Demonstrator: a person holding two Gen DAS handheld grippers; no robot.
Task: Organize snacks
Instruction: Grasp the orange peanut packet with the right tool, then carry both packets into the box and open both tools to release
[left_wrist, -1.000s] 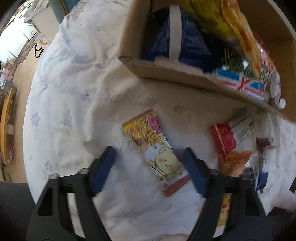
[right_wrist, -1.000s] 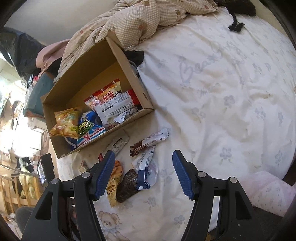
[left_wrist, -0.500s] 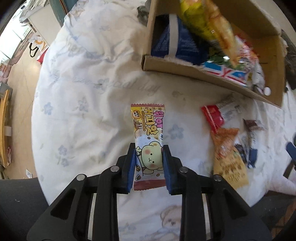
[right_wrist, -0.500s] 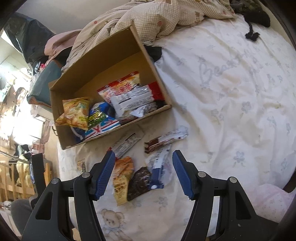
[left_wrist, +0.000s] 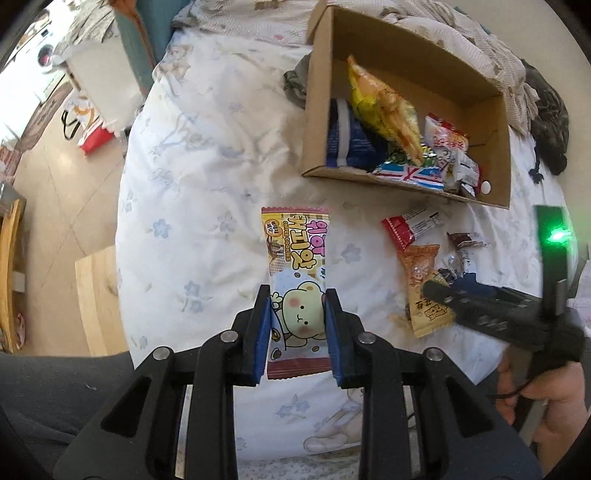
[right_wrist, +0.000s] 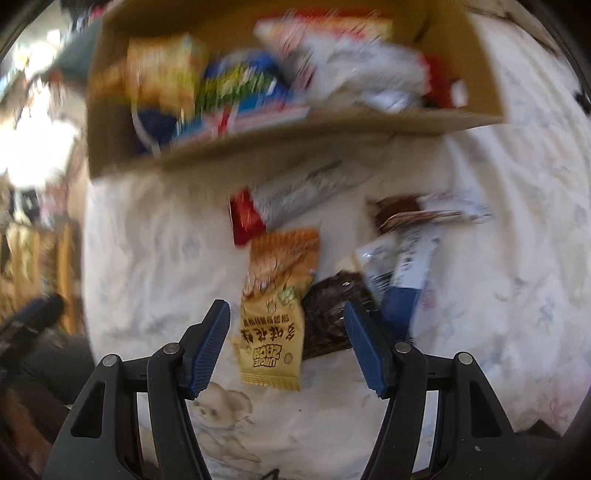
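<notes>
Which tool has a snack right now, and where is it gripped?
The left tool pinches the bear-print wafer packet by its side edges near the lower end. The right tool holds nothing.

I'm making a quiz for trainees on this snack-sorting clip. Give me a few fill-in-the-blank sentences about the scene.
1. The left hand-held gripper is shut on a wrapper printed with a cartoon ____.
2. The sorted snacks lie in an open ____ box.
3. The right hand-held gripper stands ____ above a yellow packet on the sheet.
4. The loose snacks lie on a white bedsheet printed with pale blue ____.

Missing words: bear; cardboard; open; flowers
</notes>
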